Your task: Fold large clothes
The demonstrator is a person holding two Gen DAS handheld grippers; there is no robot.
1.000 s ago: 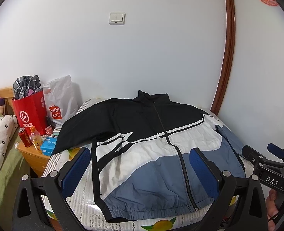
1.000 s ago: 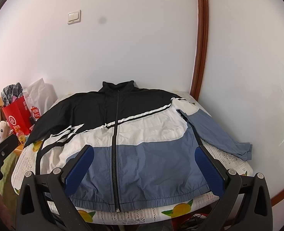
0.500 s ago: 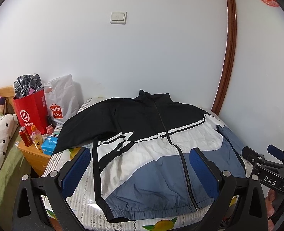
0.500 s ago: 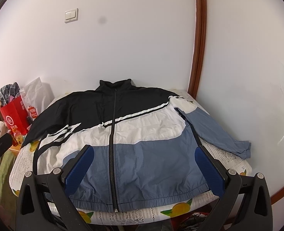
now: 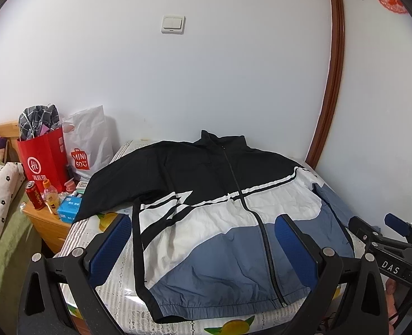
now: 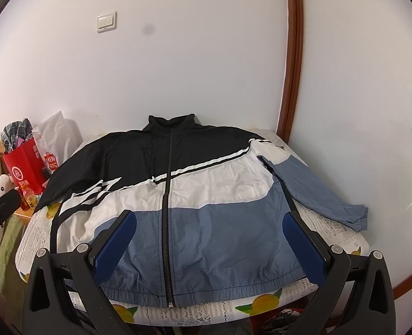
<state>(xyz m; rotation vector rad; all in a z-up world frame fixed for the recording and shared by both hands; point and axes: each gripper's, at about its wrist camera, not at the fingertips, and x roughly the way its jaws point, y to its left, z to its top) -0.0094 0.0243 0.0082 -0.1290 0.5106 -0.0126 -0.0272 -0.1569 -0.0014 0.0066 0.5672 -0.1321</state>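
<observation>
A white-walled bedroom corner holds a bed with a lemon-print cover, set against a wall with a light switch and a brown wooden door frame. A jacket in black, white and blue lies spread flat on the bed, front up, zipped, collar toward the wall and hem toward the cameras. Its blue sleeve stretches out to the right across the cover; the black sleeve runs down toward the bed's left edge. Beside the bed on the left, a wooden nightstand carries a red paper bag, a white shopping bag, a red can, a small bottle and a blue box.

The left hand-held gripper hovers above the near hem, its blue-padded fingers spread wide, holding nothing. The right hand-held gripper hangs likewise over the hem, released and empty.
</observation>
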